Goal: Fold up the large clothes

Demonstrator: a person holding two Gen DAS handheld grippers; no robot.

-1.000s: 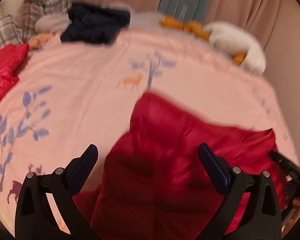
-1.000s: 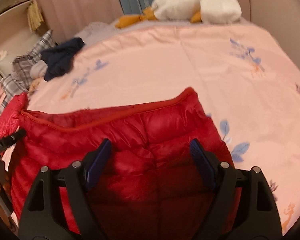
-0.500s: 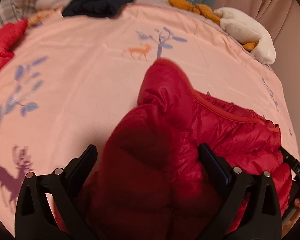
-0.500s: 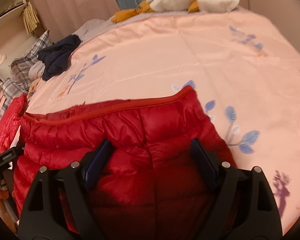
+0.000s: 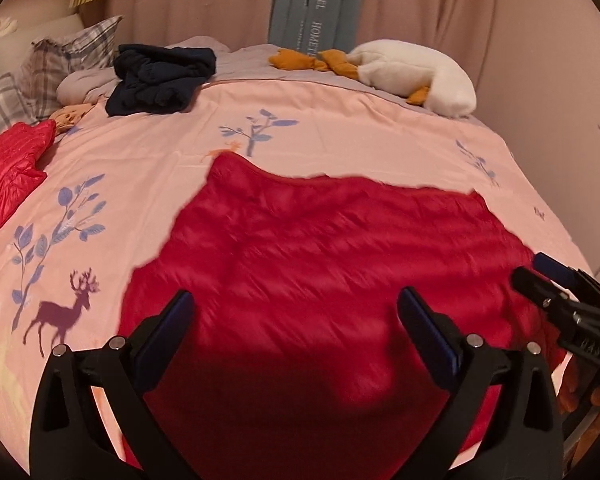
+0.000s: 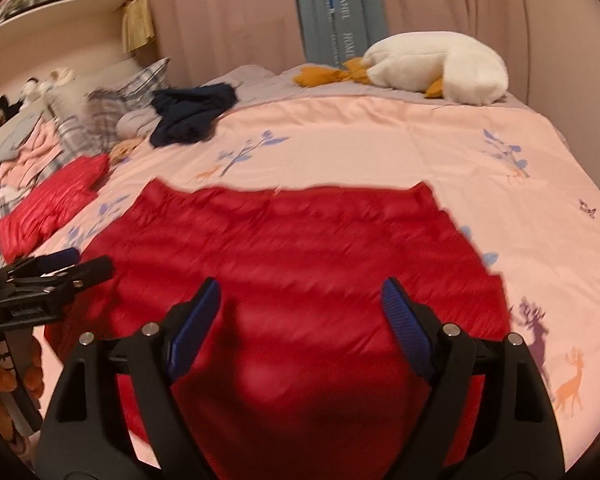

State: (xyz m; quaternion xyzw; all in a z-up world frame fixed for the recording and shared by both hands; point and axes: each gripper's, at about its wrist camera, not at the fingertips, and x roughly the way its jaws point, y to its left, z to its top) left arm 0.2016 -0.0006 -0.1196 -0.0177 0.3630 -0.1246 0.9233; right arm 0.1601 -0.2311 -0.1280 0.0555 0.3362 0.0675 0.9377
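Red puffy jackets (image 5: 320, 248) number two, plus one plush goose (image 5: 416, 70).

The red jacket (image 5: 332, 264) is smeared by motion blur in both views, so its quilting and far hem cannot be read. Its near part runs off the bottom edge behind the left tool (image 5: 296, 336) and right tool (image 6: 300, 312). Whether either touches it cannot be told.
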